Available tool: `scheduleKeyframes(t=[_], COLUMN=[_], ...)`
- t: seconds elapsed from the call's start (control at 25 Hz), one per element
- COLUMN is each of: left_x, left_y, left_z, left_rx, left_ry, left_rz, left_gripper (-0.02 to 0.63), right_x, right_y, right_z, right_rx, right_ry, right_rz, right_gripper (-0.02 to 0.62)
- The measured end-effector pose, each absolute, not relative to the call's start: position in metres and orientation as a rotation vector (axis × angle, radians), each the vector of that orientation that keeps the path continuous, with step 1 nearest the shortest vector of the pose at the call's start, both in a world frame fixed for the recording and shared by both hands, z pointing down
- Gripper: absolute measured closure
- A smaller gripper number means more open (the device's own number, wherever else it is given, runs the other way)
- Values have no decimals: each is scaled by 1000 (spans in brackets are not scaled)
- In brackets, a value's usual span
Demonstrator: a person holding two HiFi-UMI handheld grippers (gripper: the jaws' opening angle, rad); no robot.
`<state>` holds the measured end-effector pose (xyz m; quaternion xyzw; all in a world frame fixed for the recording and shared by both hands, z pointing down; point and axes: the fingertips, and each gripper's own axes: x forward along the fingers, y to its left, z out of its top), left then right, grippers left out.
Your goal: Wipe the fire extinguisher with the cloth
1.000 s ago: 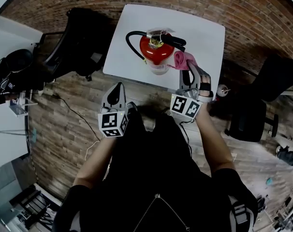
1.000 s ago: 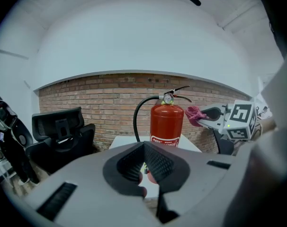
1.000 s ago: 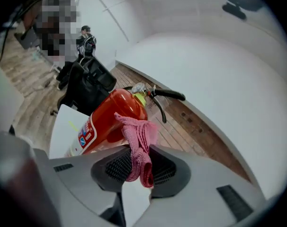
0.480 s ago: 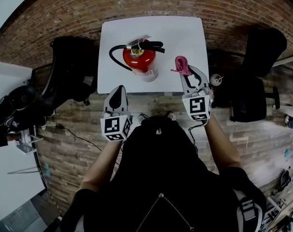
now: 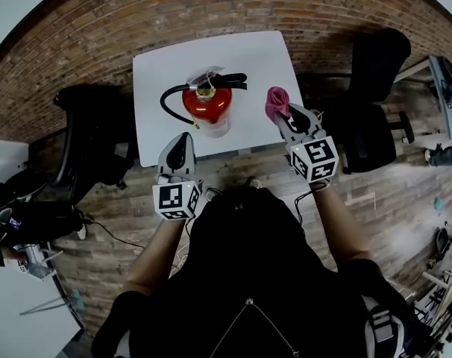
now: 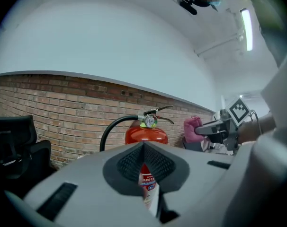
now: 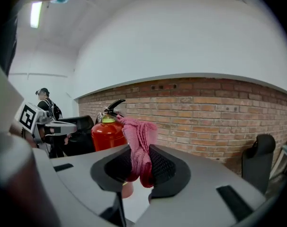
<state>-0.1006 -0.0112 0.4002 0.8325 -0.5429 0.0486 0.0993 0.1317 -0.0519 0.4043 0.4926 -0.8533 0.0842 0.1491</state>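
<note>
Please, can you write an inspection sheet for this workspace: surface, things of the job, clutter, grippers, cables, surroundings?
Surface: white table, mostly bare.
Job's things: red fire extinguisher stands upright on the table, with its black hose curving to its left; pink cloth is held off to its right, apart from it.
Clutter: nothing seen on the table.
Grippers: left gripper is shut and empty, at the table's near edge; right gripper is shut on the cloth.
Cables: thin cable lies on the floor.
Surroundings: brick wall, wooden floor, black chair to the right.
</note>
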Motion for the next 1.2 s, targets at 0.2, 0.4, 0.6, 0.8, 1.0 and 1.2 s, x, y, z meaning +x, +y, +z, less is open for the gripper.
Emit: scheduleKeyframes(t=[0.2,0.4,0.6,0.8,1.0,1.2], left_x=[-104,-92,-89,-79,-68,-60], left_y=[-22,-30,-48,-45,-36,-24], left_z=[419,421,430,446,443,445], left_rx=[2425,2397,2205,1891,1747,1659], left_ry=[-1597,-1637,-1825,-2088,-2226,-2282], left_rz=[153,118,47,4,4,32], left_gripper=[575,576,577,577,577,577], right_x=[138,145,135,126,103,75], right_y=[-57,-96,-144,-178,-193,-187], right_z=[444,501,556,620,673,718], right_rx=[1351,1138,817,460,229,93], right_ry=[-2454,-2454,-2423,-2331,-2221,-2116], right_rz=[488,801,927,966,984,1007], right_gripper=[491,491,491,491,491,491])
